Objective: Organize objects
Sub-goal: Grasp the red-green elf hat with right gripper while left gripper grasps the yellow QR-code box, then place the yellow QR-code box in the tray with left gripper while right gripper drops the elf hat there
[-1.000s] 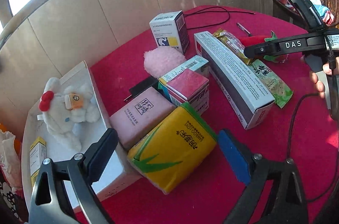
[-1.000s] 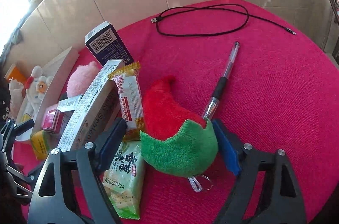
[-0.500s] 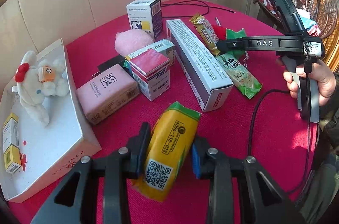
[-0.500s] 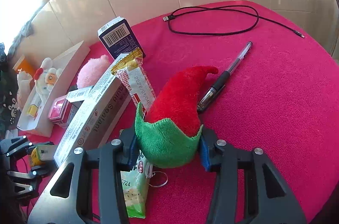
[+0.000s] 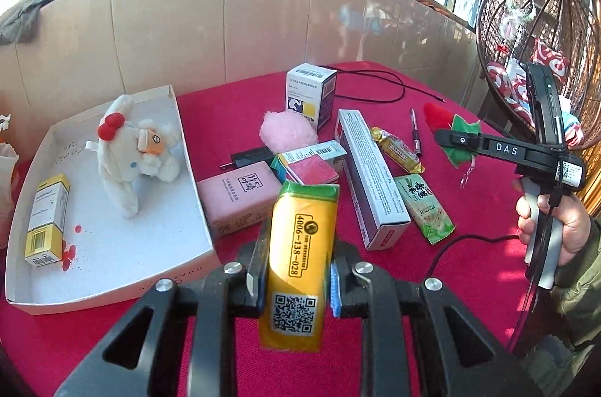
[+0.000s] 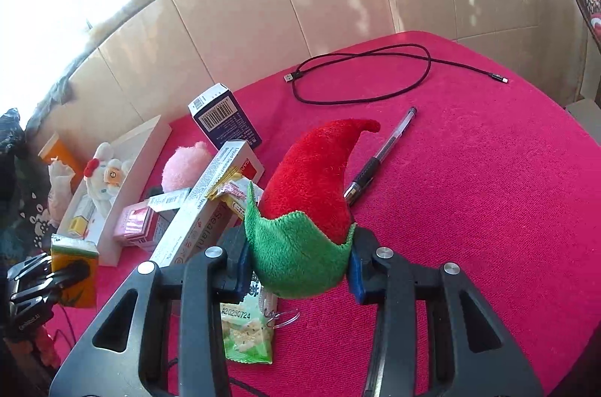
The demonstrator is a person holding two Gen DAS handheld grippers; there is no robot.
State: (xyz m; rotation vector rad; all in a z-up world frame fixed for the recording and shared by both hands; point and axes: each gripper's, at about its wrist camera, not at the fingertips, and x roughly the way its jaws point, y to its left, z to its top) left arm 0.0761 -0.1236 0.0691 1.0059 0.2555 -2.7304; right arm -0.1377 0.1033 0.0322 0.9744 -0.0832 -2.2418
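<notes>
White tray (image 5: pixel 112 246) at far left holds a plush bunny (image 5: pixel 131 149) & a small yellow-white box (image 5: pixel 47 216), w/ bare floor left between them. Just right of it, the left gripper (image 5: pixel 296 278) is clamped narrow on the yellow tissue pack (image 5: pixel 300 258), lifted clear of the red tablecloth (image 5: pixel 469 265); the soft wrapper is pinched at mid-body, so it could sag or slide out if swung fast toward the tray. Below it lie a pink pack (image 5: pixel 240 198) & a long sealant box (image 5: pixel 370 171), close enough to be clipped by a low pass. Further right, the right gripper (image 6: pixel 296 269) has jaws closing on the green cuff of a red-and-green plush hat (image 6: pixel 308 201), which is between the pads. Grip sits only on the squashy base, so the hat may flop or twist loose. Its key ring (image 6: pixel 281 316) dangles over the green snack packet (image 6: pixel 246 333) & could snag it; the pen (image 6: pixel 379 158) beside it could roll.
</notes>
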